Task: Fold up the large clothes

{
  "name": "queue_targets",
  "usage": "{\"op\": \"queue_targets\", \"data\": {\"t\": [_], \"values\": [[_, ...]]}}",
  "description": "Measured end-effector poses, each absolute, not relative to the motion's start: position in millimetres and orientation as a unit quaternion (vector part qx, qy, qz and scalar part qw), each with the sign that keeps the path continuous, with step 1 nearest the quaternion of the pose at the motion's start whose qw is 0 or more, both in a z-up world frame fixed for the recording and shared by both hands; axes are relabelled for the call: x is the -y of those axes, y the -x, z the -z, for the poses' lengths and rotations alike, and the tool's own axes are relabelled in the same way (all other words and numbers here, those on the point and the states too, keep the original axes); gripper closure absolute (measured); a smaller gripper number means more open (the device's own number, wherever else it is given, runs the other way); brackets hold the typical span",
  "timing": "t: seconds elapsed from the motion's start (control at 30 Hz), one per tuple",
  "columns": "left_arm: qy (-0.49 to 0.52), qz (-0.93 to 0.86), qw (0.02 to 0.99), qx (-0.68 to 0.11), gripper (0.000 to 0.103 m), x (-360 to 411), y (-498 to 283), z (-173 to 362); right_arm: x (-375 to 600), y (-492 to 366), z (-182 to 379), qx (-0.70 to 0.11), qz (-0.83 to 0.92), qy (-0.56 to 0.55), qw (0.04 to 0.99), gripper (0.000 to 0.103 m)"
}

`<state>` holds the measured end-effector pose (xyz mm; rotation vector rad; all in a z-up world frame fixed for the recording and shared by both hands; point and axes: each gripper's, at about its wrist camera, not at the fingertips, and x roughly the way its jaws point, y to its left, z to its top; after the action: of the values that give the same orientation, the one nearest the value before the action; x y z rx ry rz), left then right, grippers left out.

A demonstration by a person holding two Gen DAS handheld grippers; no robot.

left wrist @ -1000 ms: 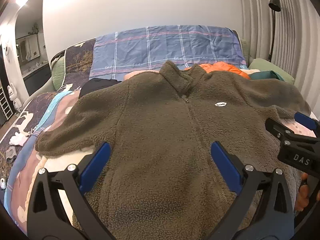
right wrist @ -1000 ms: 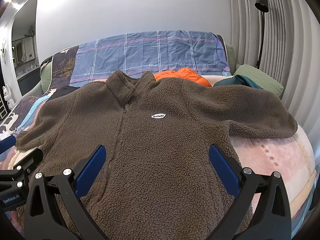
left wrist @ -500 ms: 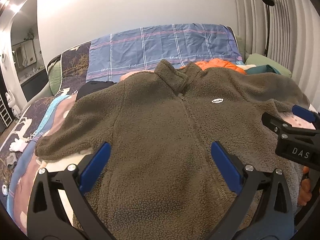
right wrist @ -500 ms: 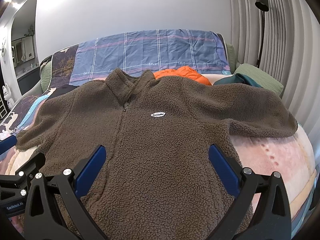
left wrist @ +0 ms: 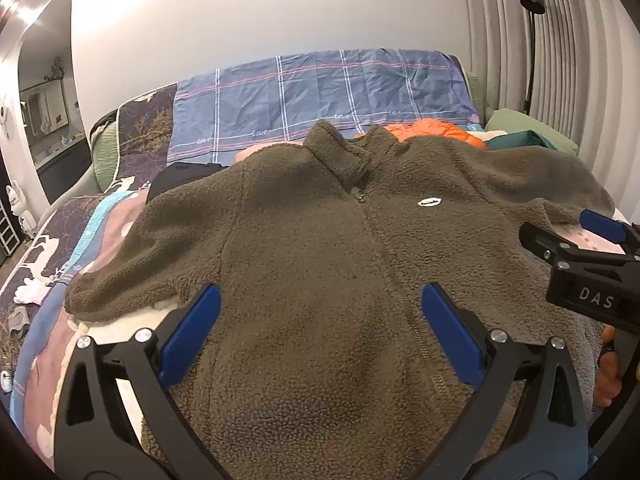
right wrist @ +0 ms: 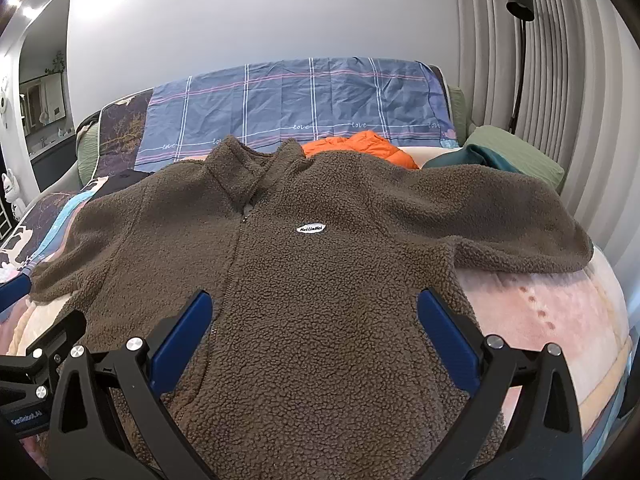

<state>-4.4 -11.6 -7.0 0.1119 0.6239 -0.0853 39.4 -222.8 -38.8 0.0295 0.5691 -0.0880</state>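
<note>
**Fleece jacket lying spread on the bed, both grippers hovering wide open**

Left wrist view: the left gripper [left wrist: 320, 336] is hovering with its blue-padded fingers [left wrist: 188, 336] spread wide and holding nothing. The brown fleece jacket [left wrist: 328, 264] is lying face up on the bed [left wrist: 52, 320], filling the space between and ahead of the fingers, its zipper running just inside the right finger. The collar is sitting far ahead of the fingertips, and one sleeve is stretching out beyond the left finger. The right gripper [left wrist: 568, 236] is showing past the right finger, above the jacket's other side; a hand [left wrist: 608, 368] is gripping its handle below. A plaid blue sheet [left wrist: 320, 100] is draping across the headboard far ahead, with an orange garment [left wrist: 436, 130] lying just behind the collar.

Right wrist view: the right gripper [right wrist: 316, 340] is likewise standing wide open, its fingers [right wrist: 448, 340] empty above the jacket's [right wrist: 320, 280] lower front. A small white oval label [right wrist: 311, 228] is sitting ahead, between the fingers. The jacket's sleeve is reaching out past the right finger over the pink bedding. Part of the left gripper [right wrist: 36, 344] is showing beyond the left finger. A green pillow [right wrist: 516, 152] is lying far ahead on the right, and a black floor lamp [right wrist: 520, 40] is standing against the pleated curtain.
</note>
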Motion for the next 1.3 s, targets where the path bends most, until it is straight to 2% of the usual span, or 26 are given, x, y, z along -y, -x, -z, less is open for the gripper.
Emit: {"op": "queue_targets", "data": {"t": [0.73, 0.87, 1.3], "values": [[-0.035, 0.083, 0.960, -0.263, 0.002, 11, 16, 5, 220, -41, 41, -0.295, 0.039, -0.018, 0.955, 0.001], [-0.029, 0.091, 0.967, -0.236, 0.002, 6, 19, 4, 221, -42, 40, -0.294, 0.041, -0.019, 0.955, 0.001], [-0.037, 0.105, 0.949, -0.294, 0.002, 9, 6, 15, 218, -44, 38, -0.292, 0.039, -0.015, 0.956, 0.001]]}}
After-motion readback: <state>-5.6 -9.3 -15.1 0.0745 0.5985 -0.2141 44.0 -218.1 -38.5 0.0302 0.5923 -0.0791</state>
